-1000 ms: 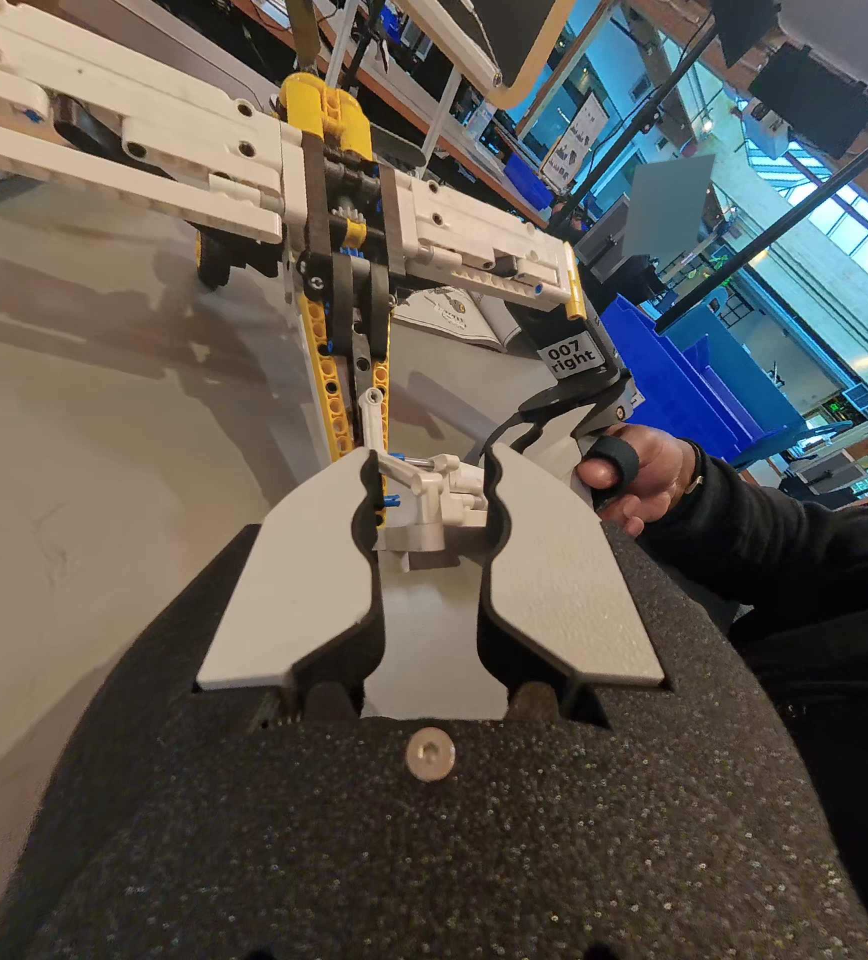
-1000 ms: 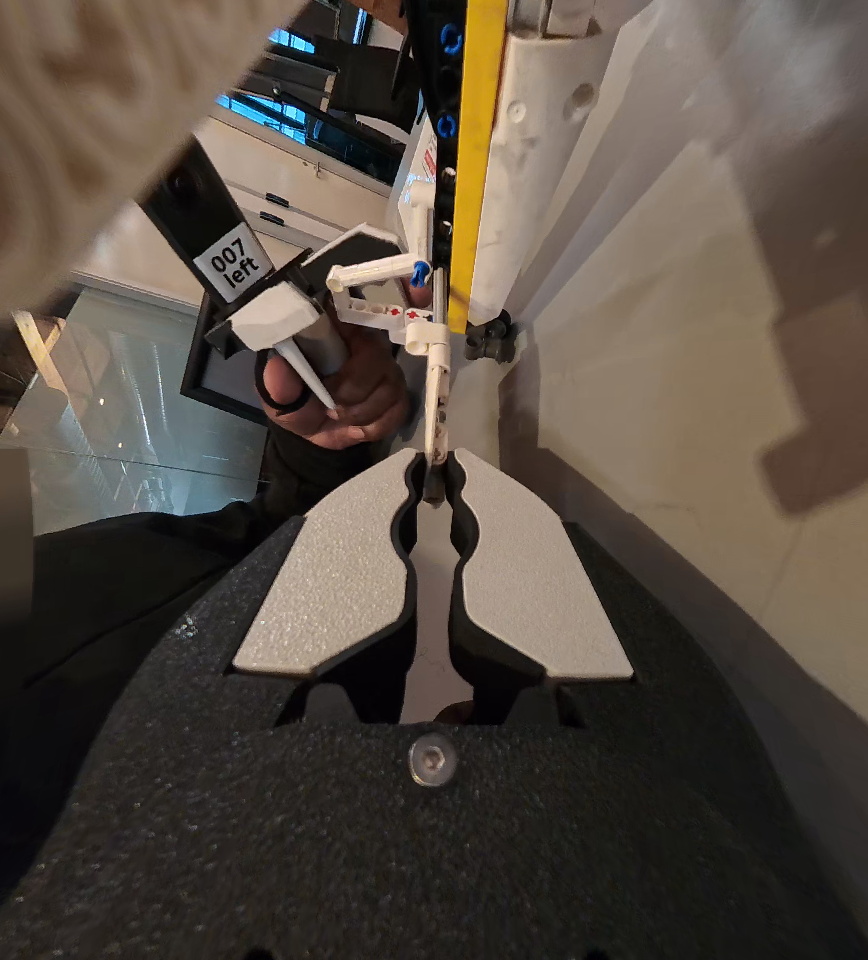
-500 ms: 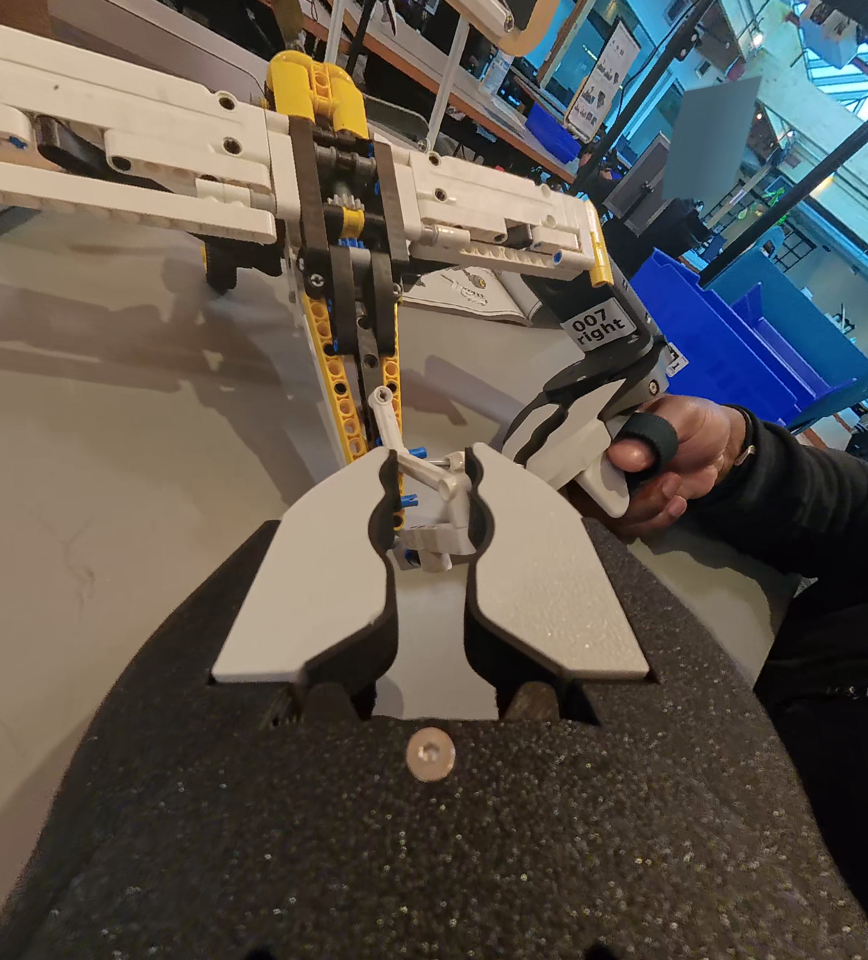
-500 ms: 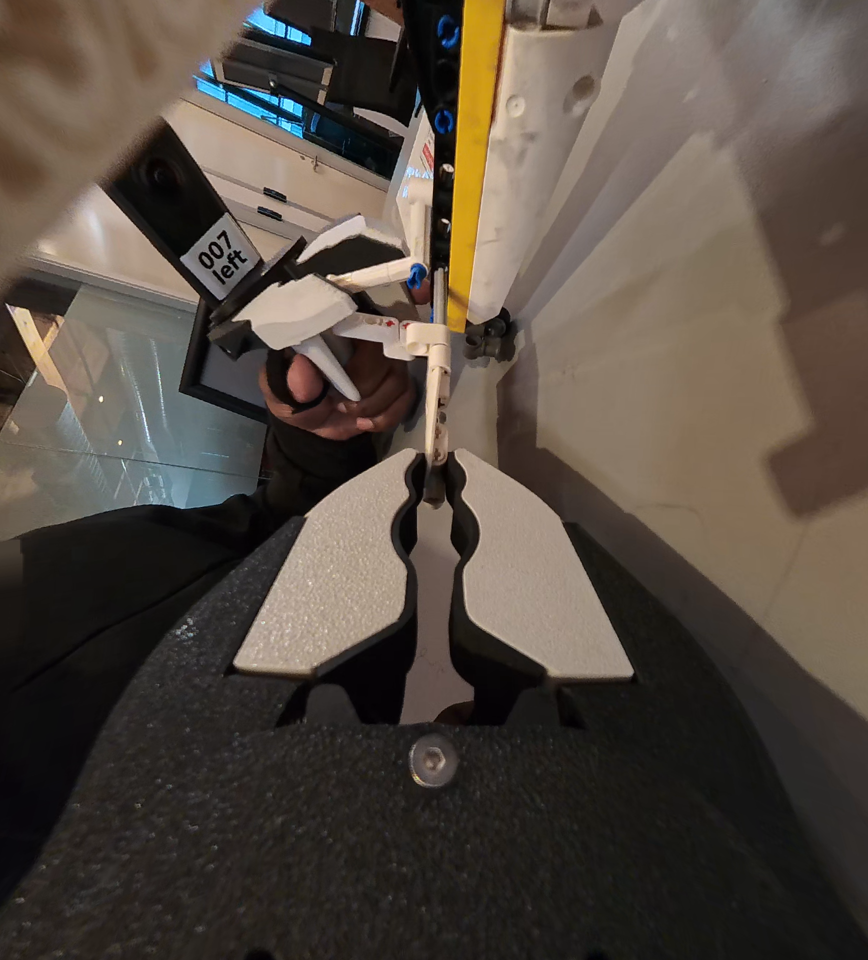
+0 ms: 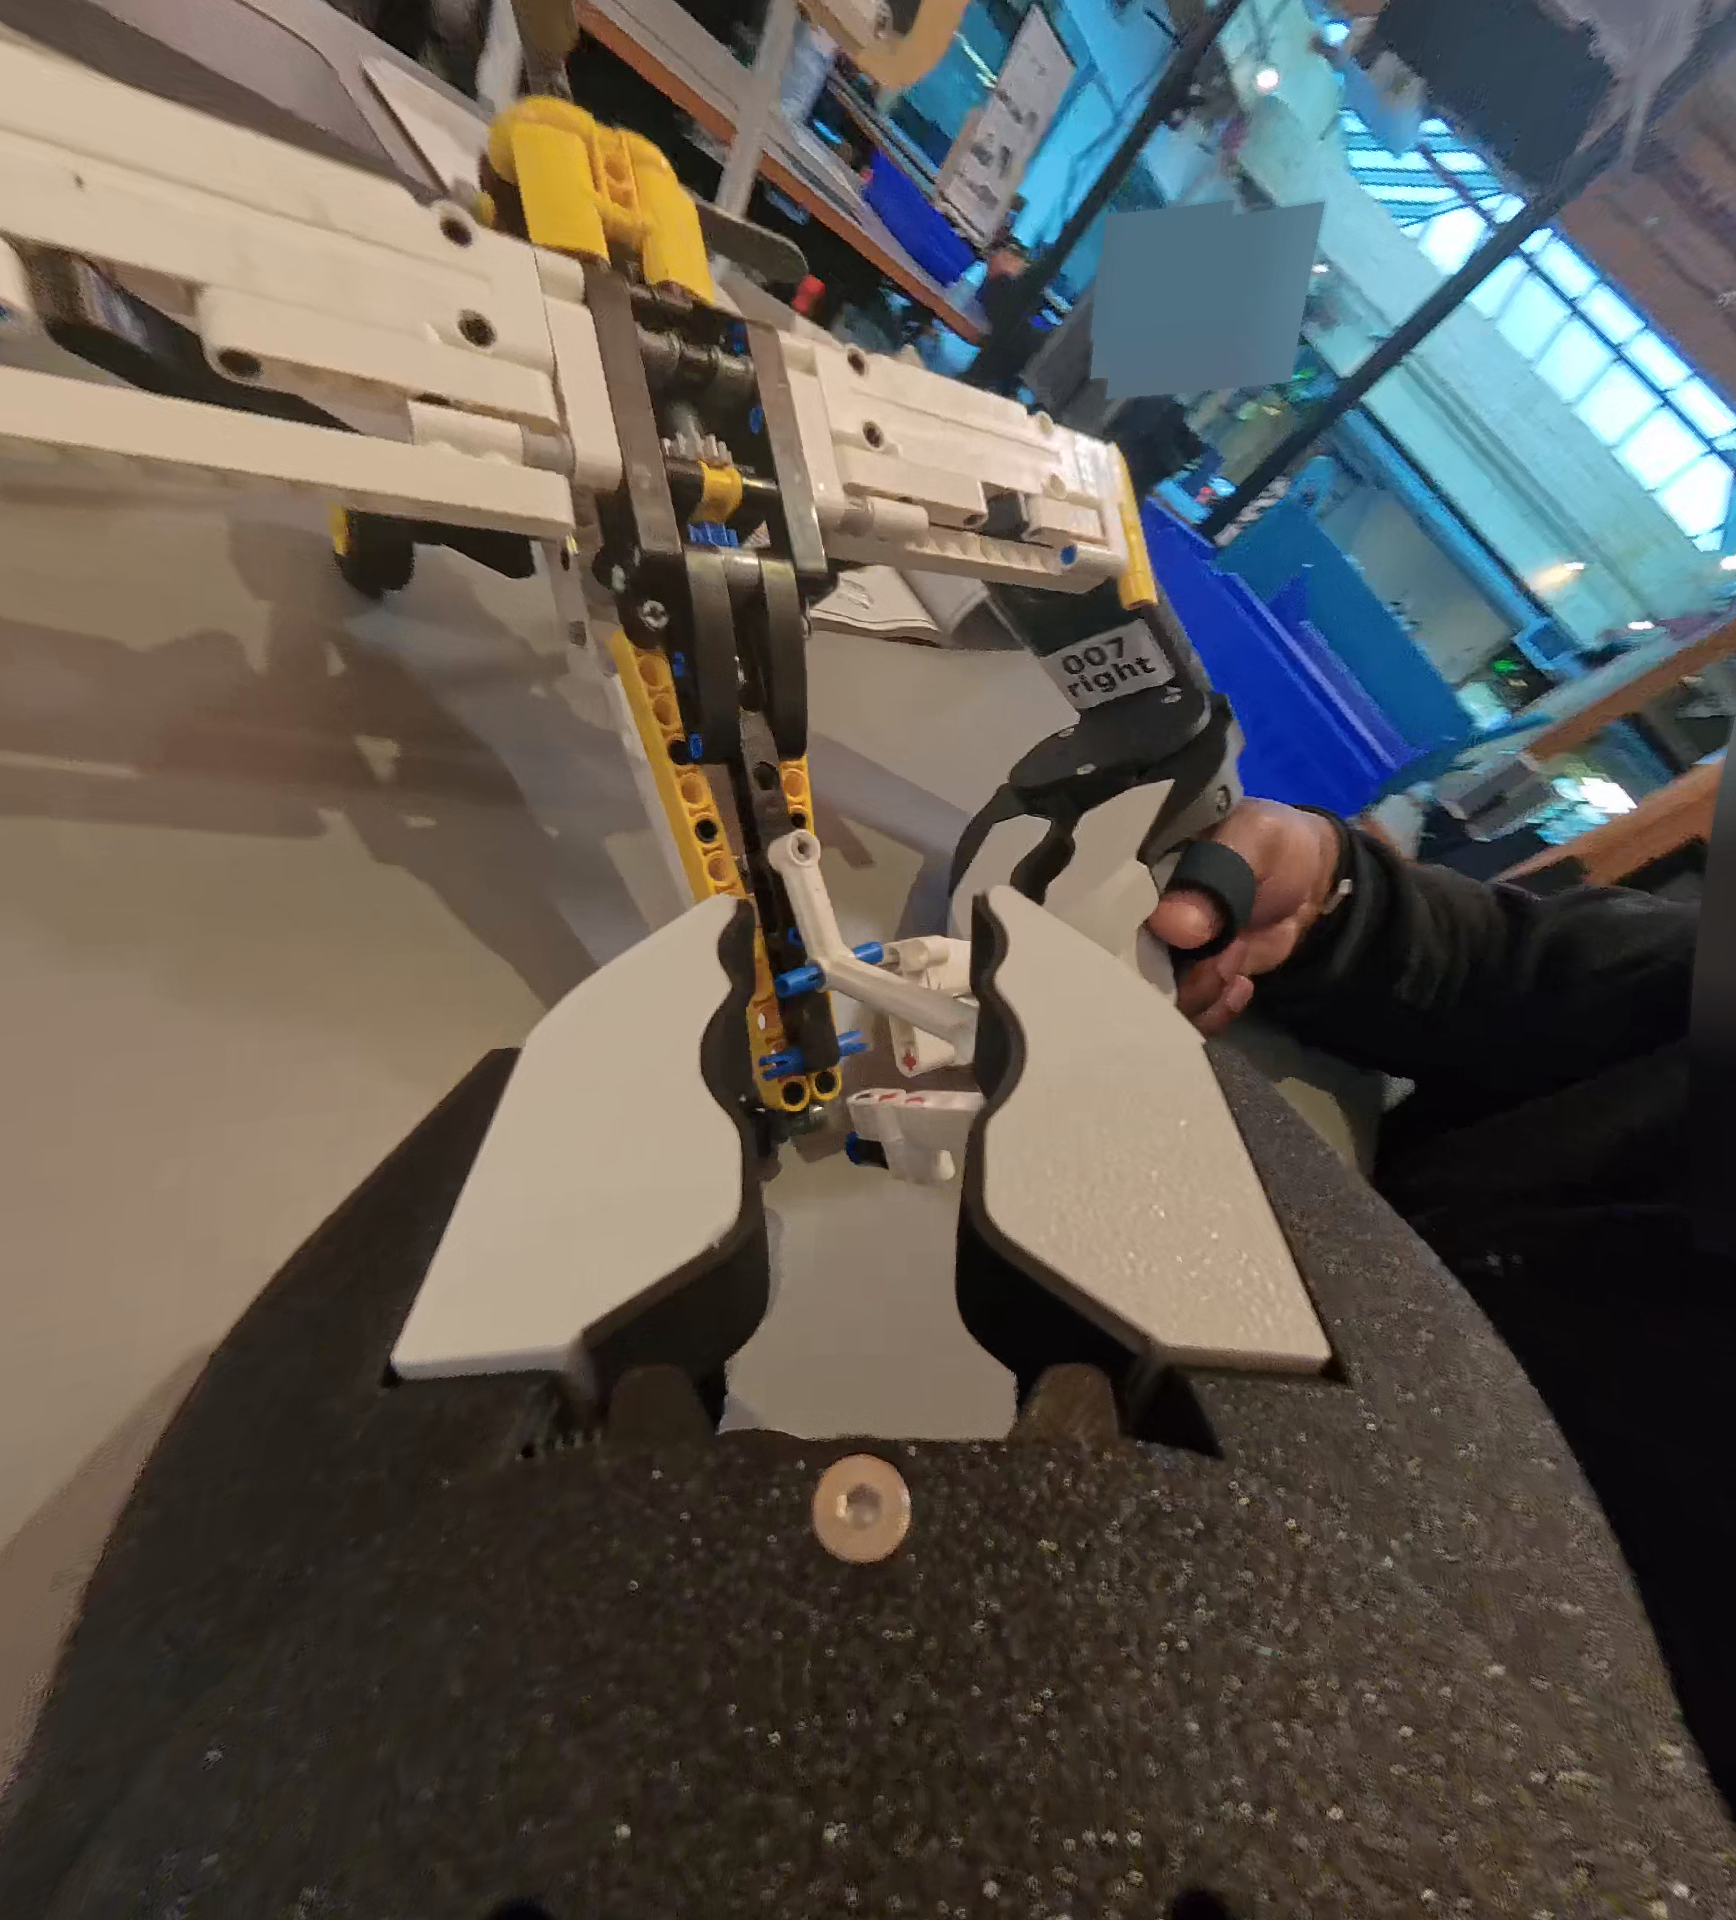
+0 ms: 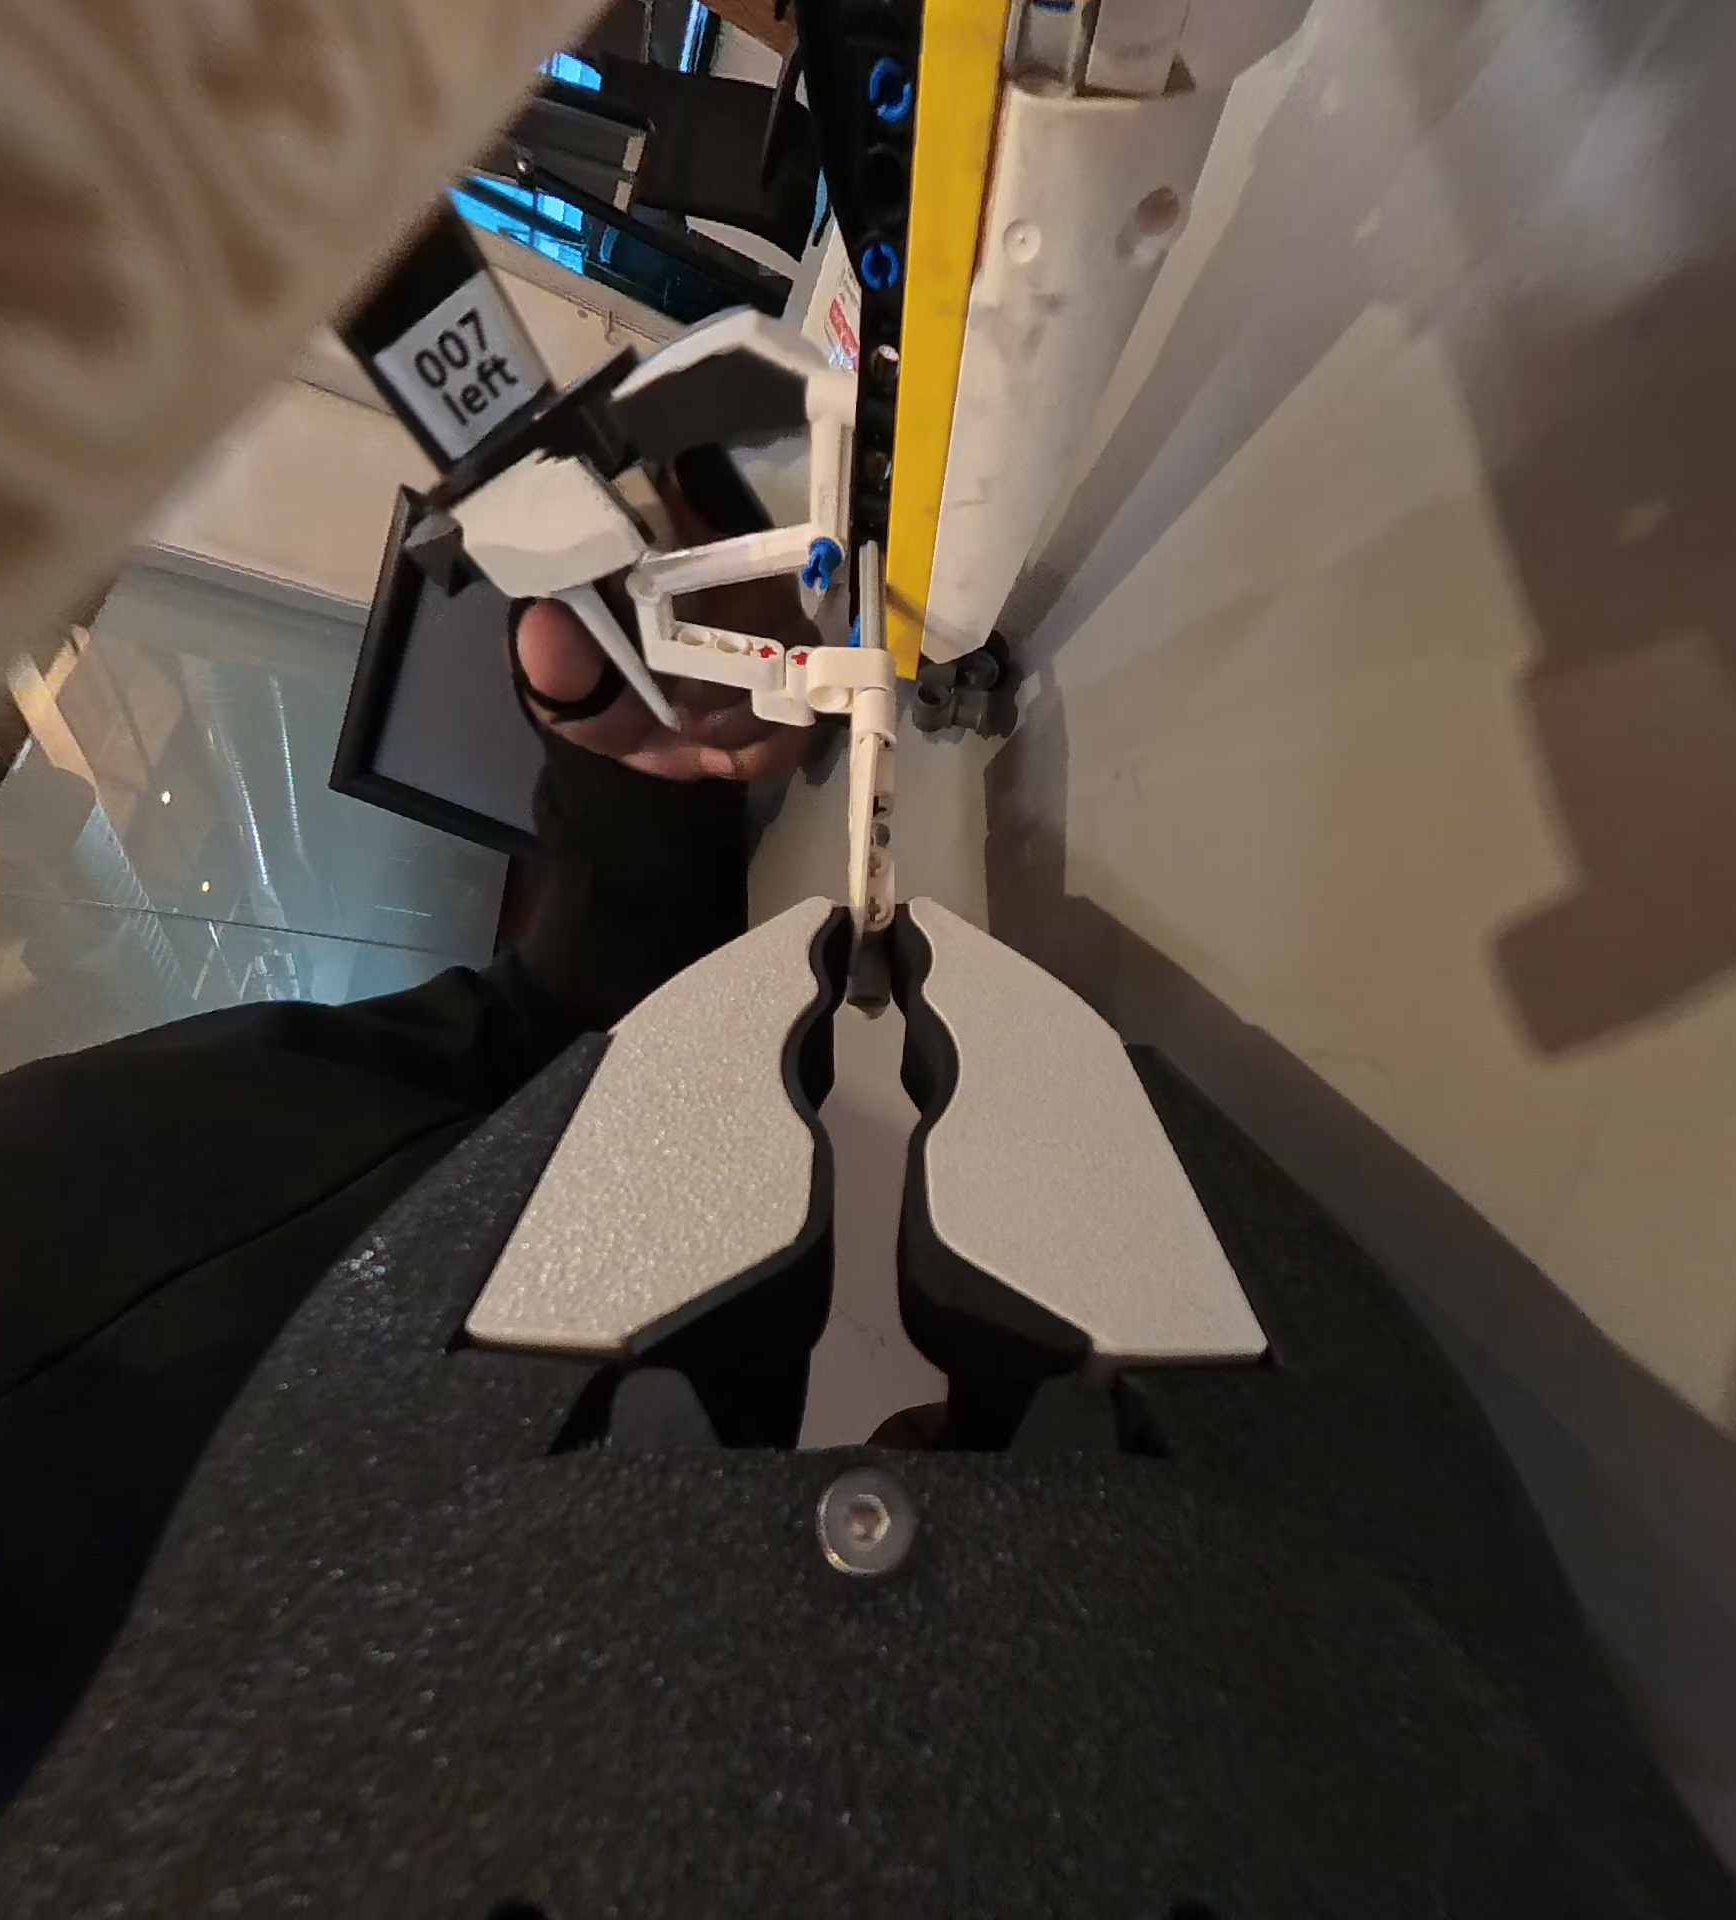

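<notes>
A white, yellow and black brick-built model [image 5: 677,436] stands on the grey table [image 5: 168,1039]. My left gripper [image 5: 859,914] is open. Its fingers straddle the model's yellow and black beam [image 5: 708,790] and a white angled link [image 5: 833,935] with blue pins. The beam lies by the left pad and the link reaches to the right pad. My right gripper [image 6: 872,909] is shut on the end of a thin white lever [image 6: 869,800] that hangs from the model beside its yellow beam [image 6: 937,312]. The right gripper also shows in the left wrist view [image 5: 1082,831], and the left gripper in the right wrist view [image 6: 739,551].
Blue bins [image 5: 1290,644] stand at the table's far right, and an open booklet [image 5: 885,613] lies behind the model. A person's hand [image 5: 1248,914] in a black sleeve holds the right gripper. A dark framed panel [image 6: 448,707] stands behind the left gripper. My hands' fingertips stand some 8 centimeters from each other.
My left jaws closed in around the white link, then opened wide again. The left gripper has moved forward, so the yellow and black beam now lies between its fingers. The right gripper keeps its hold.
</notes>
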Demonstrator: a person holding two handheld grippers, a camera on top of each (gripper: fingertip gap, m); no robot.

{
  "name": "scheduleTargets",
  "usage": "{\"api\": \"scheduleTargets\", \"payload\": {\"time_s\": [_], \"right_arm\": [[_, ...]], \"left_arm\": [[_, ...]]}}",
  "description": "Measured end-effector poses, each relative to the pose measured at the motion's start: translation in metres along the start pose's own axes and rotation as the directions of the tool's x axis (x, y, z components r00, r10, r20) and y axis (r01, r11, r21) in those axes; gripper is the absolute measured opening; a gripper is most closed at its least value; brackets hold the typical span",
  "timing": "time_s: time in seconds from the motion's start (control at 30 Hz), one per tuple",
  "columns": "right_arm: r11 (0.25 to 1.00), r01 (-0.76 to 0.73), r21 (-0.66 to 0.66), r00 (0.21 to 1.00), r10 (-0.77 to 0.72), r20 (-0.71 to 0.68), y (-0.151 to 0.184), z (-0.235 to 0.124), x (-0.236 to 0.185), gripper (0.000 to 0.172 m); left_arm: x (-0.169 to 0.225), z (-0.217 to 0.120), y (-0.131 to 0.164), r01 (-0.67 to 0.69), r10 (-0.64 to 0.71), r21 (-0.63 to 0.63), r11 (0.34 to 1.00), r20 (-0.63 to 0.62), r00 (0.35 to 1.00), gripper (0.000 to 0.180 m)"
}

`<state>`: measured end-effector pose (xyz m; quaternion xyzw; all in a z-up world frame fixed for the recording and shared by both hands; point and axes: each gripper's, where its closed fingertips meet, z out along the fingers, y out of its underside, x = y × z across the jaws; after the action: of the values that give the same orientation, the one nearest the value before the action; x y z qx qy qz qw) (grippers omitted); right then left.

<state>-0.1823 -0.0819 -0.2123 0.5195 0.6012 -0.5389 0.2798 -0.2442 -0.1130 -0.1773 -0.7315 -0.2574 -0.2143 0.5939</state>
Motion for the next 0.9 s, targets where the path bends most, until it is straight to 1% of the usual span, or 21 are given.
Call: {"api": "scheduleTargets", "payload": {"time_s": [0.07, 0.13, 0.2, 0.47, 0.6, 0.7, 0.8, 0.9], "right_arm": [[1.000, -0.001, 0.003, 1.000, 0.001, -0.001, -0.001, 0.001, 0.000, 0.007], [1.000, -0.002, 0.006, 1.000, 0.002, -0.001, -0.002, 0.001, 0.000, 0.007], [1.000, -0.006, 0.008, 1.000, 0.006, 0.000, -0.002, 0.001, 0.000, 0.007], [1.000, -0.016, 0.020, 1.000, 0.016, -0.004, -0.004, 0.002, 0.001, 0.007], [0.999, -0.016, 0.029, 1.000, 0.016, -0.009, -0.005, 0.001, 0.002, 0.007], [0.999, -0.017, 0.039, 1.000, 0.018, -0.012, -0.007, 0.000, 0.002, 0.007], [0.998, -0.021, 0.052, 1.000, 0.022, -0.014, -0.008, -0.001, 0.003, 0.007], [0.998, -0.026, 0.061, 1.000, 0.027, -0.014, -0.009, -0.001, 0.002, 0.007]], "left_arm": [[0.002, 0.003, 0.001, 0.055, -0.057, -0.030, 0.998, -0.072, 0.996, 0.041], [0.009, 0.004, 0.000, 0.053, -0.059, -0.045, 0.998, -0.137, 0.989, 0.040], [0.010, 0.005, 0.001, 0.042, -0.049, -0.052, 0.998, -0.144, 0.988, 0.039], [0.008, 0.005, 0.001, 0.074, -0.083, -0.063, 0.995, -0.156, 0.984, 0.035], [-0.002, 0.005, -0.001, 0.064, -0.075, -0.083, 0.994, -0.127, 0.989, 0.035], [-0.008, 0.007, 0.002, 0.047, -0.062, -0.132, 0.990, -0.113, 0.992, 0.037], [-0.003, 0.009, 0.010, 0.036, -0.066, -0.192, 0.981, -0.150, 0.987, 0.037], [-0.002, 0.009, 0.010, 0.027, -0.058, -0.191, 0.981, -0.156, 0.986, 0.037]]}}
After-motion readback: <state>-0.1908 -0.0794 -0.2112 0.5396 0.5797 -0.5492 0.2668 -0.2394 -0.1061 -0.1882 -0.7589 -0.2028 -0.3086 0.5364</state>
